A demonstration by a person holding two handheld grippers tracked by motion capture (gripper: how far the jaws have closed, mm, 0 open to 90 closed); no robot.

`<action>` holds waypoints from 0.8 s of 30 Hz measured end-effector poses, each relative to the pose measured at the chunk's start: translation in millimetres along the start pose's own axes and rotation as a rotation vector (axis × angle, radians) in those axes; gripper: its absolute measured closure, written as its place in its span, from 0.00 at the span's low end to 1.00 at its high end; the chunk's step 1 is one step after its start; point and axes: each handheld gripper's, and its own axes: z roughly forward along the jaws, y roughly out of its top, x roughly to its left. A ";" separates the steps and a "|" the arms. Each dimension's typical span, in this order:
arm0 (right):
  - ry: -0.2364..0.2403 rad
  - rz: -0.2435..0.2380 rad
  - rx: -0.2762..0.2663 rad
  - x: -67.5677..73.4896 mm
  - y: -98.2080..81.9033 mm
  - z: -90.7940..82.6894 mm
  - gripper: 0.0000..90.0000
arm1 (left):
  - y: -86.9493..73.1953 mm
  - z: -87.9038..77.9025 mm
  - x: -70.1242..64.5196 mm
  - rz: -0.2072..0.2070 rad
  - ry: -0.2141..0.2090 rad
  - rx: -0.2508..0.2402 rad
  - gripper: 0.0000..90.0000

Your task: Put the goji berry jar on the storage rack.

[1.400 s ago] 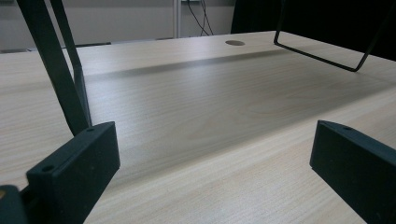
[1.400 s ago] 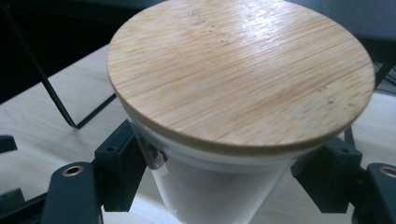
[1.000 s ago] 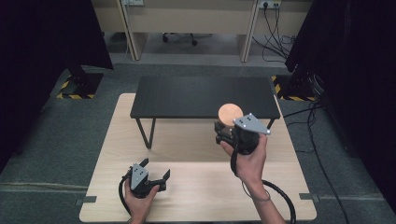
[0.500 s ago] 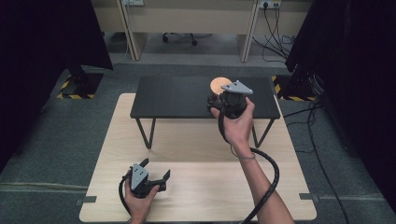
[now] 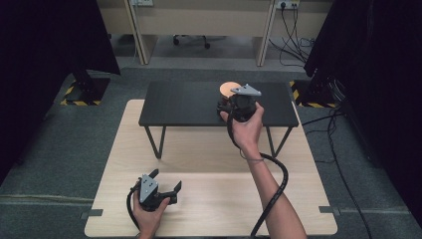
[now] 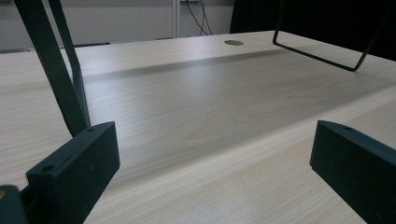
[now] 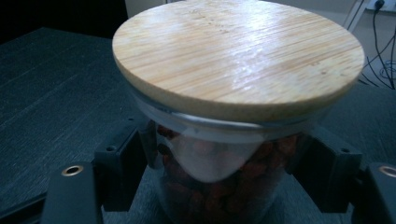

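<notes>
A glass jar (image 7: 219, 186) with a round bamboo lid (image 7: 238, 56) and reddish-brown pieces inside sits between my right gripper's two jaws, which press on its sides. In the high view the jar's lid (image 5: 229, 88) is over the back right part of the low black table (image 5: 184, 102), with my right gripper (image 5: 225, 105) shut on the jar just behind it. Whether the jar rests on the black top or hangs just above it, I cannot tell. My left gripper (image 5: 166, 180) lies on the pale wooden table (image 5: 209, 149) near its front edge, open, with nothing between its jaws (image 6: 210, 163).
The black table stands on thin wire legs (image 6: 322, 53) on the wooden table. A round cable hole (image 6: 233, 42) is in the wooden top. Cables (image 5: 298, 30) and desk legs are on the floor behind. Dark curtains hang at both sides.
My right gripper has carried the jar away from the person, from the black table's front edge to its back part. The left gripper has stayed still.
</notes>
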 end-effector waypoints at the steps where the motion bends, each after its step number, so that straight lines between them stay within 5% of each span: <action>1: 0.002 0.001 -0.002 -0.7 0.2 1.4 0.29 | -0.2 -0.1 0.1 -0.002 0.000 -0.001 0.01; 24: 0.013 0.009 -0.039 -4.9 -9.8 5.3 0.28 | 0.1 0.1 0.0 -0.001 0.000 0.001 0.01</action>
